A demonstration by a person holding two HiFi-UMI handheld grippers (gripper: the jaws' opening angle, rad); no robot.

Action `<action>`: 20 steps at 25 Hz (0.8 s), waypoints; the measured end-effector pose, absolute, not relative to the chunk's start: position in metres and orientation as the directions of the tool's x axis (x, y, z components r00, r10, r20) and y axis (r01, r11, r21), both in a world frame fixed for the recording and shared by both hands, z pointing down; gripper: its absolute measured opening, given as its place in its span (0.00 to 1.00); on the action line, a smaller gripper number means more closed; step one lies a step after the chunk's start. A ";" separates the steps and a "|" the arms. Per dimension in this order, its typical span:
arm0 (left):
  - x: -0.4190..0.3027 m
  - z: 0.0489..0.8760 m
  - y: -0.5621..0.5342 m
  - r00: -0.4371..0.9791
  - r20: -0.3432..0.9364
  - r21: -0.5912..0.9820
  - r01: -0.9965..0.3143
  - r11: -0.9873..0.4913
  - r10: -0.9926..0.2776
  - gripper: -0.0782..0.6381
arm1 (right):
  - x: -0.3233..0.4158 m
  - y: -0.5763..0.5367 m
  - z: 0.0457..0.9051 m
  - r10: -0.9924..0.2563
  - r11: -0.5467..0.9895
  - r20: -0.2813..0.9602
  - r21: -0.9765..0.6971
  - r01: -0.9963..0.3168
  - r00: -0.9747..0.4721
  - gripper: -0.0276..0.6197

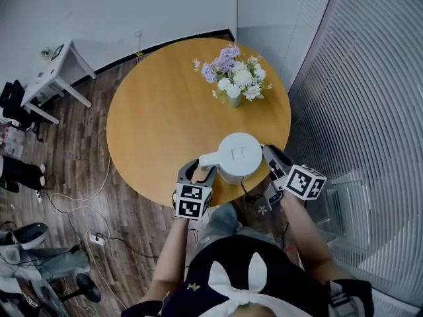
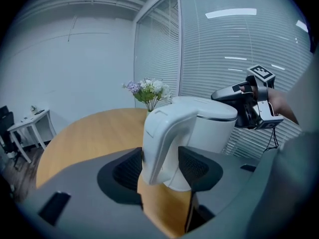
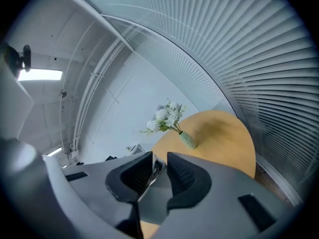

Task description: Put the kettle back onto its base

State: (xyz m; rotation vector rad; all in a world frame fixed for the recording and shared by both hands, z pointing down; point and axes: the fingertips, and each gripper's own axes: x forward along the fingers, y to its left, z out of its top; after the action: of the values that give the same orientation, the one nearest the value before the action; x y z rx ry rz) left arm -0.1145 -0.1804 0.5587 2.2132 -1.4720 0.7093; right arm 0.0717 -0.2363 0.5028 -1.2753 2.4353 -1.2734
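Round wooden table (image 1: pixel 165 111): kettle (image 1: pixel 239 156) upright, handle (image 1: pixel 209 158) toward left tool (image 1: pixel 197 172).

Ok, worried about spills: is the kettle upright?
Upright: the kettle stands on the table, lid level on top.

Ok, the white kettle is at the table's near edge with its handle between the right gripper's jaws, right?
No. The handle stands between the left gripper's jaws, not the right gripper's; the left gripper view shows it. The white kettle is at the table's near edge.
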 end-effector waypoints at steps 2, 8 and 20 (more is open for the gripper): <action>-0.114 0.555 -0.179 0.321 0.595 0.048 -0.929 -0.367 -0.737 0.43 | 0.072 -0.235 0.499 -0.719 0.311 0.267 -0.702 -0.641 -0.642 0.20; -0.117 0.525 -0.176 0.306 0.544 0.037 -0.939 -0.342 -0.782 0.43 | 0.075 -0.229 0.484 -0.736 0.370 0.279 -0.597 -0.712 -0.616 0.24; -0.111 0.460 -0.158 0.280 0.405 -0.013 -0.950 -0.312 -0.870 0.35 | 0.065 -0.202 0.445 -0.742 0.543 0.221 -0.356 -0.761 -0.633 0.10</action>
State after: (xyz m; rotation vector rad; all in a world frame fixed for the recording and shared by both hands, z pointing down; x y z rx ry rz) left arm -0.1107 -0.1580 0.4603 2.3174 -1.6838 0.5021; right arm 0.0647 -0.2024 0.4447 -1.3639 2.7972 -0.6794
